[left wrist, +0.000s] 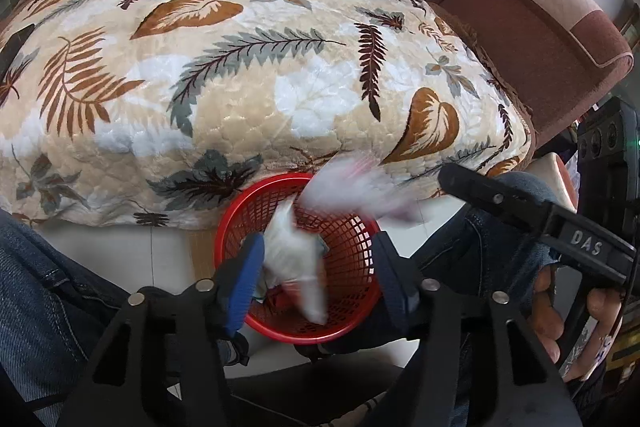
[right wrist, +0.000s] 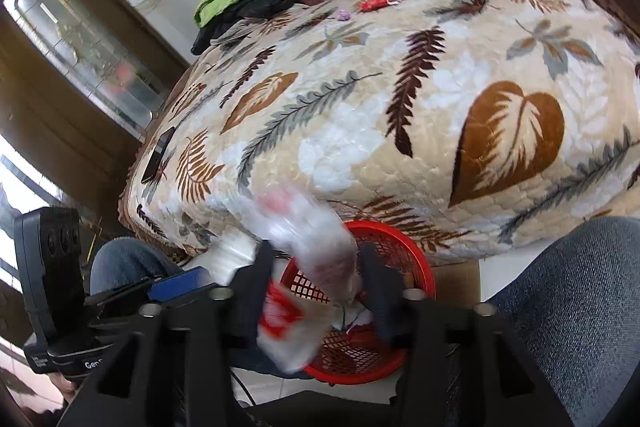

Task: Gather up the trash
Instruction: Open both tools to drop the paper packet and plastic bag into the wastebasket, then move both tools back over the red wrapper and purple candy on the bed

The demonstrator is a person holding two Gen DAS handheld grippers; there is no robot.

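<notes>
Left gripper [left wrist: 320, 263] angled downward, jaws apart, right gripper [right wrist: 316, 291] likewise tilted down and parted, a hand [left wrist: 560, 319] gripping its handle, denim-clad knees either side.

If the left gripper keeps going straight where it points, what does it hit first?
Probably the blurred white plastic wrapper between the left gripper's open fingers, then the red basket just below; depth is hard to judge.

Even soft daylight, strong fisheye bending at edges, motion-blurred white bags [left wrist: 296, 259] mid-frame
</notes>
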